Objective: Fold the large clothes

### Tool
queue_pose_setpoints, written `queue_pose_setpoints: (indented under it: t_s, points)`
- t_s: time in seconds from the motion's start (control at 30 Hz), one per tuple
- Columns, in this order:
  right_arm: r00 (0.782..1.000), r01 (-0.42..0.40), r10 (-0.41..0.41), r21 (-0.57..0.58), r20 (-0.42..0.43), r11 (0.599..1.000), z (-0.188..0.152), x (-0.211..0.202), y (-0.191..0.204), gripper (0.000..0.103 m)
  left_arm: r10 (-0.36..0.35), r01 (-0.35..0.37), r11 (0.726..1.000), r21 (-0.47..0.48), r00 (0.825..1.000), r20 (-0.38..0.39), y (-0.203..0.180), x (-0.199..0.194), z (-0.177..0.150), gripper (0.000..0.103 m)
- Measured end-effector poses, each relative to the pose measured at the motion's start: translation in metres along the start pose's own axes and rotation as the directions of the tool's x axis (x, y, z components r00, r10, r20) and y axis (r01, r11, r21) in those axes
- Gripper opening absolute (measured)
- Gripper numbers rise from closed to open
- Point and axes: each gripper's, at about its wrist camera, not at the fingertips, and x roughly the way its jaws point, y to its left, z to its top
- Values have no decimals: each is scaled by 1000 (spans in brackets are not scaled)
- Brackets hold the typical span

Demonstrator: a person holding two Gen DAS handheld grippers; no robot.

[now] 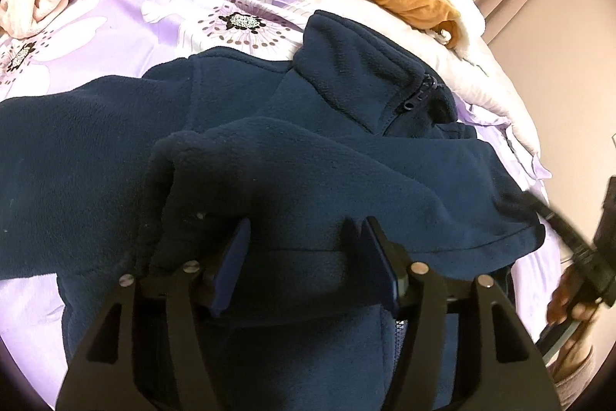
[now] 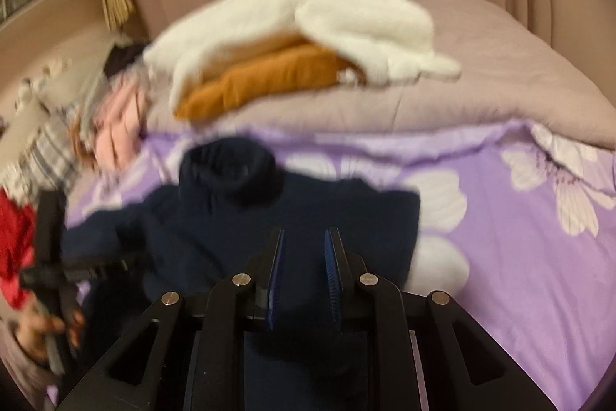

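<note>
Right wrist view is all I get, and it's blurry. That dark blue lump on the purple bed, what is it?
Observer: A navy fleece jacket; the left wrist view shows a zipper at its stand-up collar.
Operator: Is it folded yet?
Observer: Partly. One sleeve lies across the chest.
Operator: Is the other tool holding anything?
Observer: No. The left gripper hovers over that sleeve, jaws apart, pinching nothing.
</note>
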Motion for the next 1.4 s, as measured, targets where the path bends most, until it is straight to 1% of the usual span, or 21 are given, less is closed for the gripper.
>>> queue_pose_setpoints:
  t_s: [0.1, 0.17, 0.23, 0.27, 0.3, 0.33, 0.4, 0.47, 0.5, 0.6, 0.7, 0.8, 0.83, 0.87, 1.0, 1.07, 1.2, 1.27, 1.3, 1.37, 1.4]
  points:
    - [992, 88, -90, -29, -87, 996, -21, 20, -4, 20, -7, 7, 1000, -1, 1000, 11, 0, -2, -2, 63]
    - [989, 117, -122, -60, -83, 991, -29, 24, -2, 19, -15, 16, 1000, -12, 1000, 22, 0, -7, -4, 64]
    - [985, 146, -152, -81, -78, 986, -30, 22, 3, 20, -46, 48, 998, -32, 998, 44, 3, -22, -8, 70]
    - [986, 143, -149, -79, -81, 987, -29, 19, 6, 22, -58, 61, 997, -42, 997, 54, 5, -29, -9, 73]
    - [988, 128, -134, -68, -81, 989, -28, 14, 9, 24, -72, 77, 995, -63, 995, 75, 10, -42, -13, 80]
    - [991, 105, -109, -50, -79, 993, -27, 9, 10, 31, -80, 88, 993, -81, 992, 97, 15, -52, -16, 85]
    - [997, 59, -60, -13, -49, 998, -26, -6, 14, 45, -107, 131, 981, -144, 980, 165, 36, -81, -25, 87]
    - [1000, 22, -22, 2, -9, 1000, -28, -22, 23, 46, -106, 146, 969, -198, 974, 199, 58, -100, -34, 90]
    - [1000, 10, -10, 4, 0, 1000, -29, -27, 26, 46, -86, 139, 962, -236, 971, 222, 75, -114, -39, 93]
    - [999, -44, 44, 5, 19, 999, -37, -44, 41, 46, -27, 112, 941, -320, 965, 260, 118, -142, -52, 94]
    - [995, -97, 97, -6, 34, 995, -45, -59, 57, 47, 43, 84, 899, -429, 960, 277, 171, -166, -67, 94]
    - [989, -139, 139, -9, 42, 990, -49, -67, 66, 47, 103, 87, 830, -550, 947, 305, 226, -185, -85, 94]
    - [988, -150, 150, -6, 47, 989, -51, -69, 70, 48, 125, 95, 799, -593, 940, 319, 245, -191, -92, 94]
    - [986, -160, 160, 2, 51, 987, -54, -71, 73, 48, 138, 119, 764, -635, 930, 340, 265, -196, -99, 94]
    - [983, -182, 180, 47, 44, 982, -66, -65, 80, 48, 142, 228, 671, -706, 895, 423, 321, -209, -113, 94]
    - [983, -181, 180, 57, 29, 982, -71, -62, 85, 48, 136, 265, 647, -715, 882, 450, 338, -210, -112, 94]
    - [982, -186, 188, 72, -19, 980, -80, -55, 93, 48, 121, 345, 586, -733, 858, 500, 371, -206, -104, 94]
    - [979, -198, 201, 83, -29, 977, -82, -53, 95, 49, 125, 360, 587, -725, 844, 521, 383, -212, -98, 94]
    - [979, -199, 203, 86, -29, 976, -83, -53, 97, 49, 127, 361, 587, -725, 843, 523, 387, -211, -94, 94]
    - [977, -208, 211, 89, -27, 974, -84, -52, 99, 49, 142, 361, 572, -736, 841, 523, 396, -212, -93, 94]
    - [977, -209, 212, 92, -29, 974, -85, -51, 100, 49, 163, 363, 562, -744, 833, 529, 399, -213, -92, 94]
